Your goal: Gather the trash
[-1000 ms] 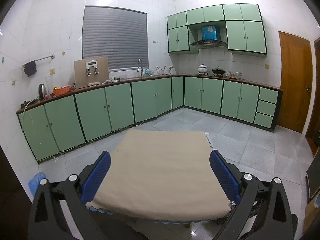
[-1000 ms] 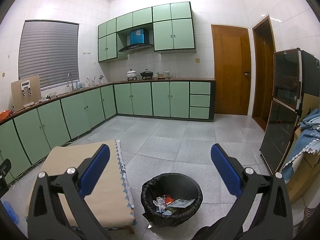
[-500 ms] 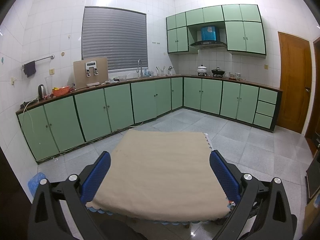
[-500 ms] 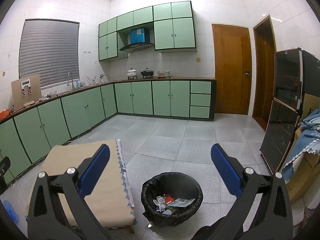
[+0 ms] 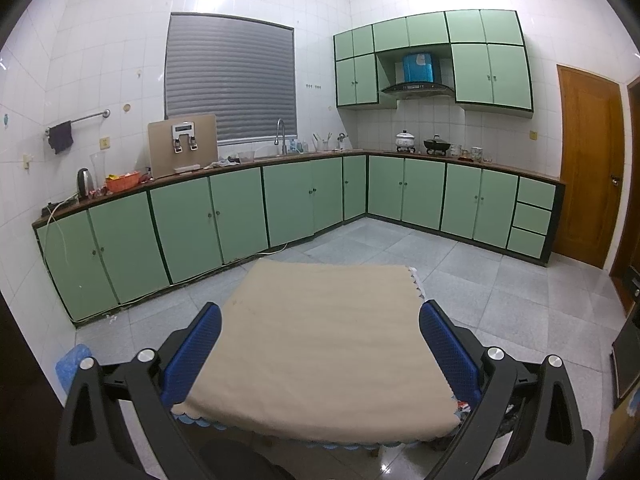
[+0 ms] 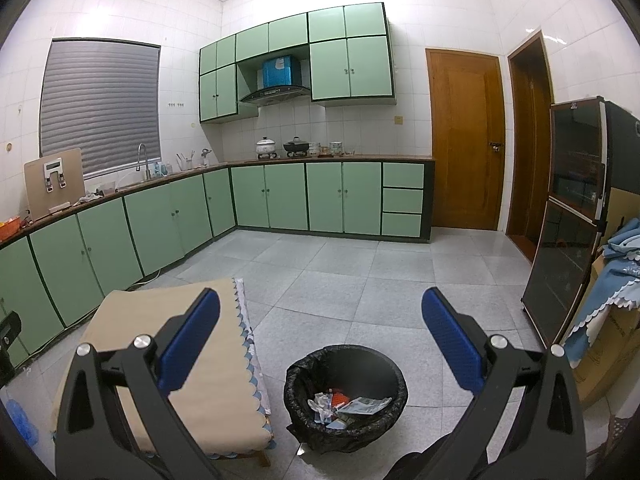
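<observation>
A black bin with a black liner [image 6: 347, 394] stands on the tiled floor right of a low table. Crumpled paper and wrappers [image 6: 346, 404] lie inside it. My right gripper [image 6: 320, 344] is open and empty, held above the bin. My left gripper [image 5: 320, 352] is open and empty, held above the low table with the beige cloth [image 5: 320, 344]; I see no trash on the cloth. The table also shows in the right wrist view [image 6: 224, 376].
Green cabinets [image 5: 240, 216] line the left and far walls. Wooden doors [image 6: 464, 140] are at the back right. A dark glass cabinet [image 6: 568, 216] and a box with blue cloth [image 6: 616, 280] stand at the right. A blue object [image 5: 70, 364] lies on the floor at left.
</observation>
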`<state>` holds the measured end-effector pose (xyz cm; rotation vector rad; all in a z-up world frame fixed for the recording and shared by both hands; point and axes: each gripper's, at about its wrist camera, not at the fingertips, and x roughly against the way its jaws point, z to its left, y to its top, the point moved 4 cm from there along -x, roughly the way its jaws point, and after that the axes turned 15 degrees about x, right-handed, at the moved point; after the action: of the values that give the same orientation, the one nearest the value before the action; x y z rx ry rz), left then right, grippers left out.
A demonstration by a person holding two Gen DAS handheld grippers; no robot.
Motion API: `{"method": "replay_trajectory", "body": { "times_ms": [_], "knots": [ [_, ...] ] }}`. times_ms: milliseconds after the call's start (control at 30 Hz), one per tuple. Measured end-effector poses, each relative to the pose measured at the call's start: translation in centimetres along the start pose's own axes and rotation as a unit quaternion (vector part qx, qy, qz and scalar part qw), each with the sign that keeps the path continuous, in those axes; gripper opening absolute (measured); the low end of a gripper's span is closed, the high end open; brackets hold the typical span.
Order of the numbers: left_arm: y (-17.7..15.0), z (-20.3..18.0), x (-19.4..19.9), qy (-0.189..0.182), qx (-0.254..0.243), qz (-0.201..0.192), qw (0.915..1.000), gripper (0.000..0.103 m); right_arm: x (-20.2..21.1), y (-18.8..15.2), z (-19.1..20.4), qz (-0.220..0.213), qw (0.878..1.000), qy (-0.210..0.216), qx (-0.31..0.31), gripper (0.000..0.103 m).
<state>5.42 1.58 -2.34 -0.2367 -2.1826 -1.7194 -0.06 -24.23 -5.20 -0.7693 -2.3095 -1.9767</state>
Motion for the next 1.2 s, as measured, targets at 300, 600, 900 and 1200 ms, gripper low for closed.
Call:
{"method": "replay_trajectory", "body": {
  "times_ms": [300,600,900,1200],
  "knots": [
    [-0.1,0.0,0.1,-0.001,0.0,0.001,1.0,0.097,0.2,0.1,0.0,-0.002,1.0,0.002,0.0,0.098],
    [-0.2,-0.1,0.1,-0.002,0.0,0.003,1.0,0.097,0.3,0.0,0.0,0.0,1.0,0.001,0.0,0.098],
    [0.1,-0.1,-0.1,0.0,0.001,0.004,1.0,0.097,0.2,0.3,0.0,-0.004,1.0,0.003,0.003,0.098],
    [0.4,-0.2,-1.1,0.018,0.001,-0.006,0.9998,0.097,1.1,0.4,0.0,-0.012,1.0,0.011,0.003,0.098]
  ]
}}
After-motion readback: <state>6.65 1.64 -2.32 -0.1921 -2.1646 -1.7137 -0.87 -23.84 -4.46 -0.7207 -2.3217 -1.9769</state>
